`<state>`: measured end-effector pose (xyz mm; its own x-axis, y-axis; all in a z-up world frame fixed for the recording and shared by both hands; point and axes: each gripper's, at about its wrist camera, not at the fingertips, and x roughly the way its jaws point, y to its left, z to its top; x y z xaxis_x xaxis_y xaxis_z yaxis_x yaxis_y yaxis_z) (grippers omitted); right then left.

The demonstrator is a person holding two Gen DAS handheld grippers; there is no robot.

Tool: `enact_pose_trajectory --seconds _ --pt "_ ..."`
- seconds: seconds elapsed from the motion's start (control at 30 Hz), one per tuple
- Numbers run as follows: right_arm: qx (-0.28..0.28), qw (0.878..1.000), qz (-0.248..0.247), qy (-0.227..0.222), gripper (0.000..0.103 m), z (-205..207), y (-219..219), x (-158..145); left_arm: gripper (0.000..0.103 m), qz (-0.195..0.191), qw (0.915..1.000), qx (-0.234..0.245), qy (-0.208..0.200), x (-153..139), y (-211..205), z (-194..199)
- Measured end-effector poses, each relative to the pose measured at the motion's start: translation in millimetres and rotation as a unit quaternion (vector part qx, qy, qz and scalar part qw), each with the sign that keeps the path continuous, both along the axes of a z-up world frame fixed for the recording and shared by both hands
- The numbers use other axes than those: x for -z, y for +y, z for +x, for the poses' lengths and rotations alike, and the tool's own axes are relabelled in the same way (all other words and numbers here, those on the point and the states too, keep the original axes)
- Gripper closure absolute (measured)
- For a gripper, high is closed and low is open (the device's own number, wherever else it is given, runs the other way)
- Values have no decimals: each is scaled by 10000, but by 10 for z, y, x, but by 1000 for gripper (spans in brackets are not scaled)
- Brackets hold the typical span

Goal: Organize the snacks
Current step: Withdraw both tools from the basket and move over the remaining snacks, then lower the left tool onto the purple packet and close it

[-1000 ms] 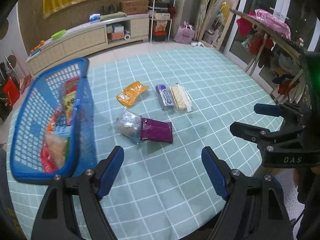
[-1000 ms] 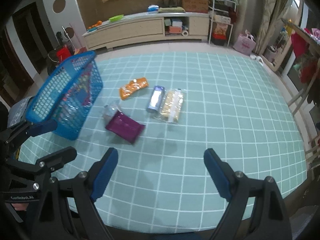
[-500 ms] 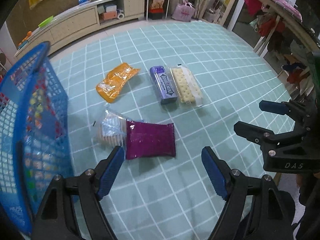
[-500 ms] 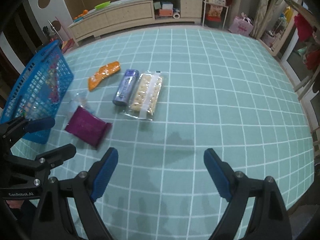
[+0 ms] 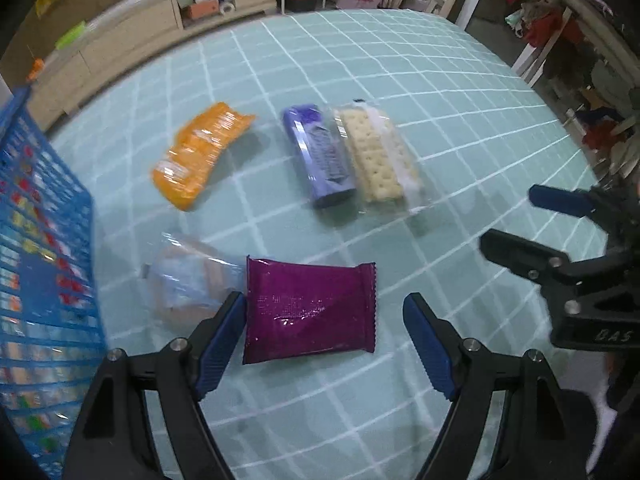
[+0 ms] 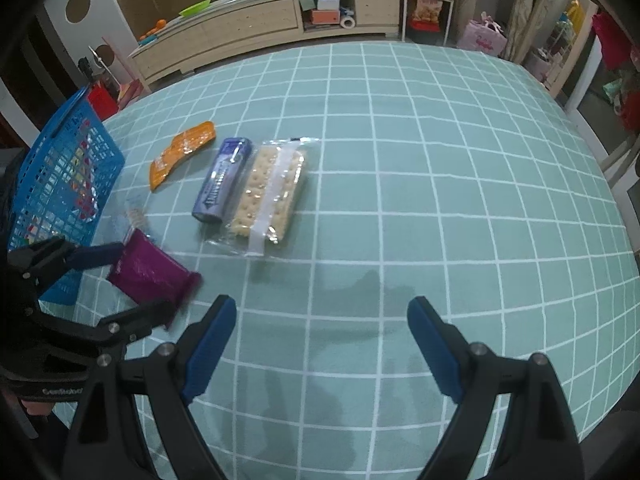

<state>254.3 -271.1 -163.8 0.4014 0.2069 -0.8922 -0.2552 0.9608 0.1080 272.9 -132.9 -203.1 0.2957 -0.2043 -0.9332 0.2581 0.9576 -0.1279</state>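
- The left tool, its blue pads spread wide, straddles a purple snack packet lying flat on the teal checked surface.
- A clear-wrapped snack touches the packet's left edge, just beside the blue basket.
- Farther back lie an orange packet, a purple-blue pack and wrapped crackers.
- The right tool hangs wide open, holding nothing.

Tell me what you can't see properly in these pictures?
- Clear plastic snack bag: blurred in the left wrist view, contents unreadable.
- Blue mesh plastic basket: cut off by the left edge; snacks inside smeared.
- Purple foil packet: partly hidden by the left gripper in the right wrist view.
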Motion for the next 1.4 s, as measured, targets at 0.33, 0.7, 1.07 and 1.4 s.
enact_pose_trajectory --seconds 0.33,0.7,1.07,1.4 --pt "158 9999 51 23 13 -40 -254 12 25 199 9995 196 138 205 -313 49" --pt "166 9997 125 118 13 -41 -283 90 25 379 9989 277 87 339 -424 82" --pt "145 9996 181 160 13 -39 -214 50 58 288 9993 212 -140 198 -220 -115" --pt "39 9996 205 178 13 97 -69 -38 76 96 9986 84 -512 -126 -156 -122"
